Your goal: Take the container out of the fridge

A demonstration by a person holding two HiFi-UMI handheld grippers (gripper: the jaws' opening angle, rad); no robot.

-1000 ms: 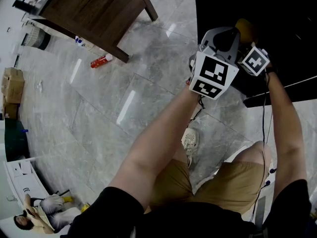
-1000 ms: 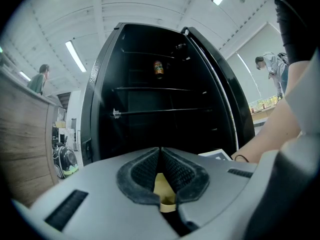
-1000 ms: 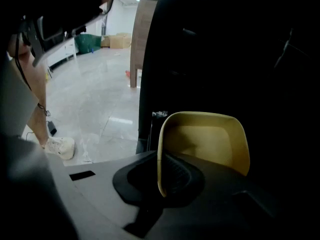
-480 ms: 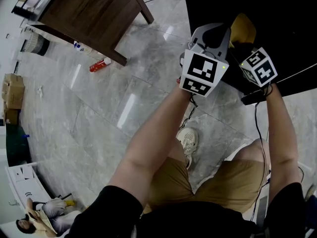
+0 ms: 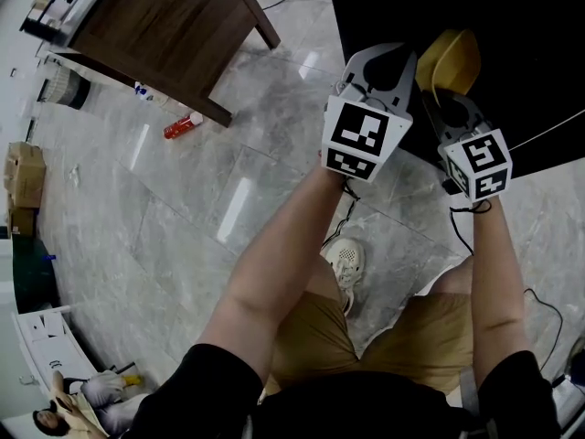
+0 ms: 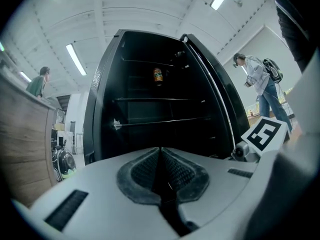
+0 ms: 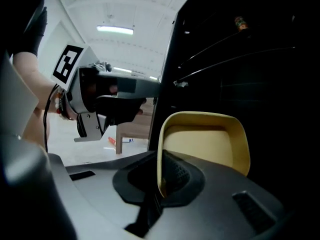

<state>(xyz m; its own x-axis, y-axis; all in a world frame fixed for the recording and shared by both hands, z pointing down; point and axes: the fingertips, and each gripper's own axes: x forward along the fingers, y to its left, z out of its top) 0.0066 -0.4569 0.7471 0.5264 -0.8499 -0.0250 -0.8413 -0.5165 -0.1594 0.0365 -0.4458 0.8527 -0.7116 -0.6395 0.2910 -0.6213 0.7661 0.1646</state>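
Note:
The yellow open-top container (image 5: 450, 58) hangs in front of the dark open fridge (image 5: 512, 44), tipped on its side. My right gripper (image 7: 161, 176) is shut on its rim, the thin wall of the container (image 7: 205, 139) pinched between the pads. My left gripper (image 5: 379, 67) is held just left of it, level and pointing into the fridge (image 6: 165, 99), its jaws shut with nothing between them. A small can (image 6: 158, 76) stands on an upper shelf inside. The left gripper (image 7: 150, 88) also shows from the side in the right gripper view.
A dark wooden table (image 5: 164, 16) stands at the upper left, with a red bottle (image 5: 183, 124) lying on the marble floor beside its leg. Cardboard boxes (image 5: 23, 176) sit at the far left. My shoe (image 5: 347, 259) is below the grippers. One person (image 6: 260, 79) stands right of the fridge.
My right gripper has risen and turned with the yellow container, which now shows more fully in front of the fridge. The left gripper has hardly moved.

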